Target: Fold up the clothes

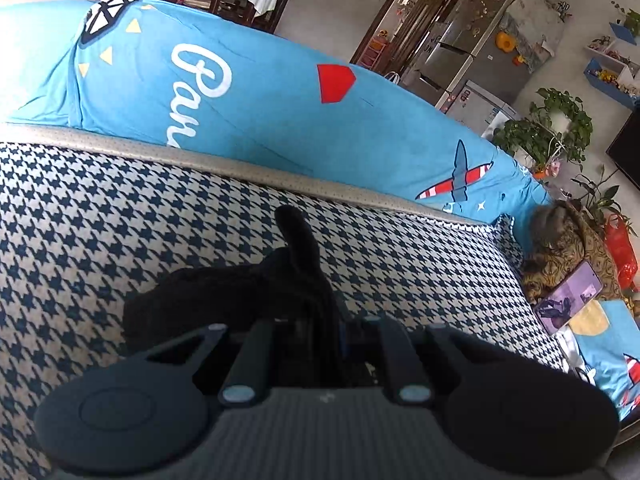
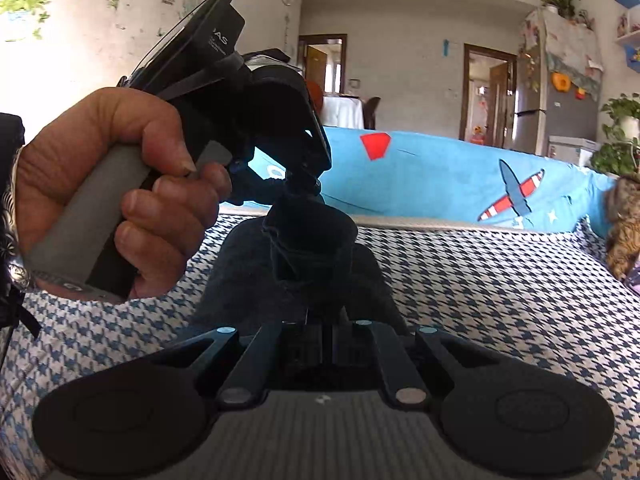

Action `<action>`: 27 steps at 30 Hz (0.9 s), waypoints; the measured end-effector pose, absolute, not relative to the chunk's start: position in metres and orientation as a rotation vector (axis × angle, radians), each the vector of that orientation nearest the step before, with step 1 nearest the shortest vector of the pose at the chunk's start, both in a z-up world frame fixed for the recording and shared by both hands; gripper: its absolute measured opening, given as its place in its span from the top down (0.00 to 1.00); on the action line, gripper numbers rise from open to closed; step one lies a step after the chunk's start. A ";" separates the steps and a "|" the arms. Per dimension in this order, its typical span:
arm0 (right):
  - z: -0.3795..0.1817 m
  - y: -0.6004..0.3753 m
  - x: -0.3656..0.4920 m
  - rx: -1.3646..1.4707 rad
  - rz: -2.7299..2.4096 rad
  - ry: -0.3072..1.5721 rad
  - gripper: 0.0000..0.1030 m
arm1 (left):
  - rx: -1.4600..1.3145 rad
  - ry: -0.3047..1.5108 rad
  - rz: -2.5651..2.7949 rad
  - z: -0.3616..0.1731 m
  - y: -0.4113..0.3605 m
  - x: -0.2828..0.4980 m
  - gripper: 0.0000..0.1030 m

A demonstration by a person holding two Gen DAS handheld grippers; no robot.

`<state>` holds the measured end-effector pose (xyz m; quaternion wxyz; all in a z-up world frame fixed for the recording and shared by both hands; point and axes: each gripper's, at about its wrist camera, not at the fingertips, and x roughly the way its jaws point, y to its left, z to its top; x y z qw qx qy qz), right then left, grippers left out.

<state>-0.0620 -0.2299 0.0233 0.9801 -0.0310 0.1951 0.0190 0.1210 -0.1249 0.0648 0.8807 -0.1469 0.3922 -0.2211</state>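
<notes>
Right wrist: both grippers' fingers pinch the dark garment (image 2: 308,236) above the houndstooth sofa (image 2: 500,280)

1. The dark garment (image 2: 308,240) is hanging bunched between the left gripper (image 2: 304,180) and the right gripper (image 2: 320,316), filling the space just ahead of both.
2. The houndstooth seat cover (image 1: 100,208) is lying bare to either side, leaving passing room.
3. The blue backrest cover (image 1: 260,92) is walling off the far edge.
4. A phone (image 1: 568,296) is propped near the seat's right end.

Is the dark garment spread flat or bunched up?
Bunched: the dark garment hangs gathered from the left hand-held gripper above the houndstooth cover.
</notes>
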 end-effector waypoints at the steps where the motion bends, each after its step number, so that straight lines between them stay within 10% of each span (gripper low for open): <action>1: 0.023 -0.232 -0.062 -0.049 0.026 0.402 0.94 | -0.303 0.825 -0.462 0.062 -0.129 0.122 0.90; 6: 0.020 -0.242 -0.061 0.019 -0.037 0.446 0.94 | -0.279 0.850 -0.467 0.053 -0.142 0.125 0.80; 10: 0.018 -0.250 -0.063 0.076 -0.098 0.479 0.86 | -0.271 0.820 -0.468 0.062 -0.137 0.118 0.49; 15: 0.019 -0.257 -0.071 0.108 -0.211 0.484 0.67 | -0.283 0.789 -0.456 0.079 -0.118 0.112 0.46; 27: 0.032 -0.258 -0.082 0.107 -0.107 0.470 0.66 | -0.191 0.825 -0.367 0.078 -0.045 0.074 0.30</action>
